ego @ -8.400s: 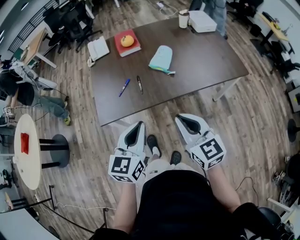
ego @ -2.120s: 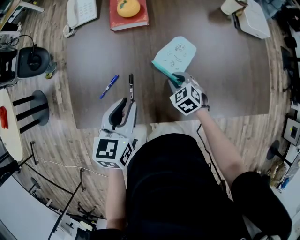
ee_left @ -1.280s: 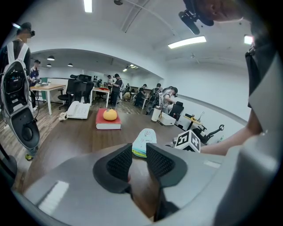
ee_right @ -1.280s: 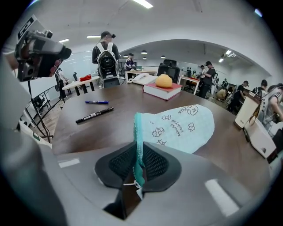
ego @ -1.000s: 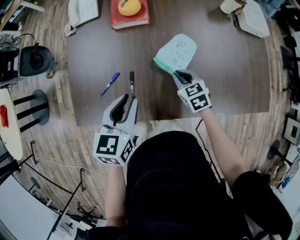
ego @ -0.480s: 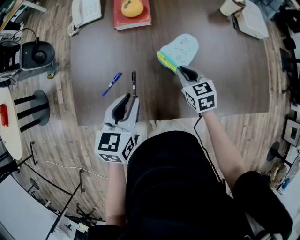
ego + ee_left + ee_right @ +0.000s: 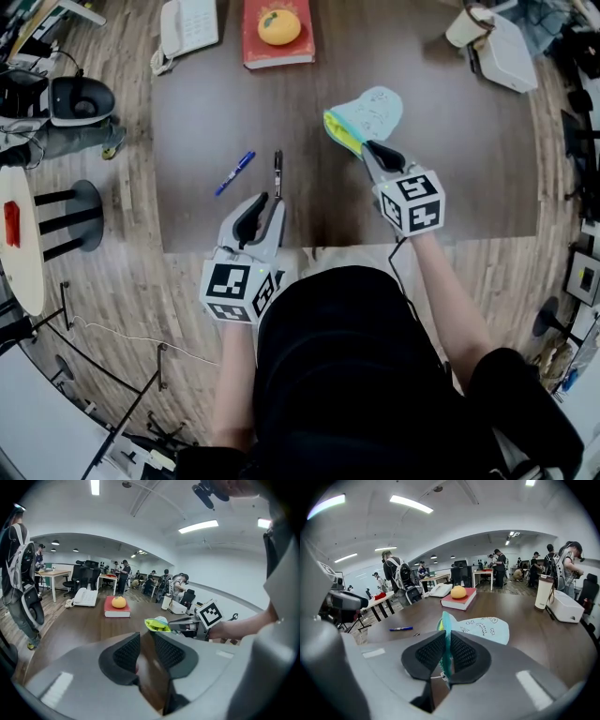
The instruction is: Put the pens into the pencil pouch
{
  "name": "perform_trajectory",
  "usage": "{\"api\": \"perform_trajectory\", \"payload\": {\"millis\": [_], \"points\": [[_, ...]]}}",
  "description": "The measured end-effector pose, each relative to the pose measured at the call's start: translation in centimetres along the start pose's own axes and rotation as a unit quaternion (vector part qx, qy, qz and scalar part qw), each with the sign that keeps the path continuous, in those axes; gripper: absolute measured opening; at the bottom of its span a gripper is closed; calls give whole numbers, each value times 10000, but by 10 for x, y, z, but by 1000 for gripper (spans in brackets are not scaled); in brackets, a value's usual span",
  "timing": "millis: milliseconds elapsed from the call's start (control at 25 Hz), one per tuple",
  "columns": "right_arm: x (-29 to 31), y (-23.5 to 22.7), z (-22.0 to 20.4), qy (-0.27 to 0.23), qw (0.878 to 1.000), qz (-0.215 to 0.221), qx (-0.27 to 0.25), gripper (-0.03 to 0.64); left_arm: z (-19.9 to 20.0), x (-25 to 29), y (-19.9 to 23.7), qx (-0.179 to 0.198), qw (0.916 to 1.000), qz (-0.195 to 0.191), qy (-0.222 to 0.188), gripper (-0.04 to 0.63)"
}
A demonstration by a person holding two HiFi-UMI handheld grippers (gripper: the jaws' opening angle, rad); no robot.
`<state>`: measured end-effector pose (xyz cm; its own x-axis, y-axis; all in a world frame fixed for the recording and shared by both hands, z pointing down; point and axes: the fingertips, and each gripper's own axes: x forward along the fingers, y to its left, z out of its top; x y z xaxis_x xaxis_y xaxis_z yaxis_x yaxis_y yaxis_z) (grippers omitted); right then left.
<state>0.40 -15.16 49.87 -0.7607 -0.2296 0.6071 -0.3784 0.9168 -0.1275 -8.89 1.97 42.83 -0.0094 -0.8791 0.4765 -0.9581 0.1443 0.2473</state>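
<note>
Pinching the near rim of a pale turquoise fabric pencil pouch (image 7: 375, 106) printed w/ small doodles, the right gripper (image 7: 367, 148) is holding that end raised off the dark brown wooden table (image 7: 459, 169). Its jaws have just been closing, and the right gripper view is showing the rim's cloth squeezed upright between the ribbed black pads (image 7: 431, 651). The pouch's mouth is gaping toward the person's left, baring a yellow-green lining (image 7: 338, 126), while the far end is lying flat on the tabletop.

The left gripper (image 7: 265, 199) is hovering at the near table edge w/ jaws spread and nothing between them. A slim black pen (image 7: 278, 172) is lying just beyond its tips, and a blue-and-white pen (image 7: 234, 172) is resting further left, apart from it. Both pens are outside the pouch, so the task is looking barely begun.

Risks from here, as judgement only:
- The pinch is catching only a thin strip of cloth (possibly just one layer), so a tug could be slipping it free and letting the mouth flop shut.
- The pouch's body is lying loose, so a pen pushed in could be shoving it away instead of entering.
- The round pens could be rolling off as jaws come down, esp. if approached off-centre.
</note>
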Motion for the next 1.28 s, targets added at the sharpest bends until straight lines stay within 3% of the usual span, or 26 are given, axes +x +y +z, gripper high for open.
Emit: {"api": "perform_trajectory", "payload": {"millis": [440, 1000, 1280], "points": [[-21, 13, 15, -143, 9999, 45, 44, 38, -25, 3, 11, -79, 9998, 67, 150, 97], [-44, 35, 7, -165, 9998, 83, 40, 38, -81, 20, 19, -92, 9977, 101, 660, 97], [-47, 40, 12, -221, 9997, 63, 63, 38, -107, 33, 31, 197, 9953, 168, 938, 95]]}}
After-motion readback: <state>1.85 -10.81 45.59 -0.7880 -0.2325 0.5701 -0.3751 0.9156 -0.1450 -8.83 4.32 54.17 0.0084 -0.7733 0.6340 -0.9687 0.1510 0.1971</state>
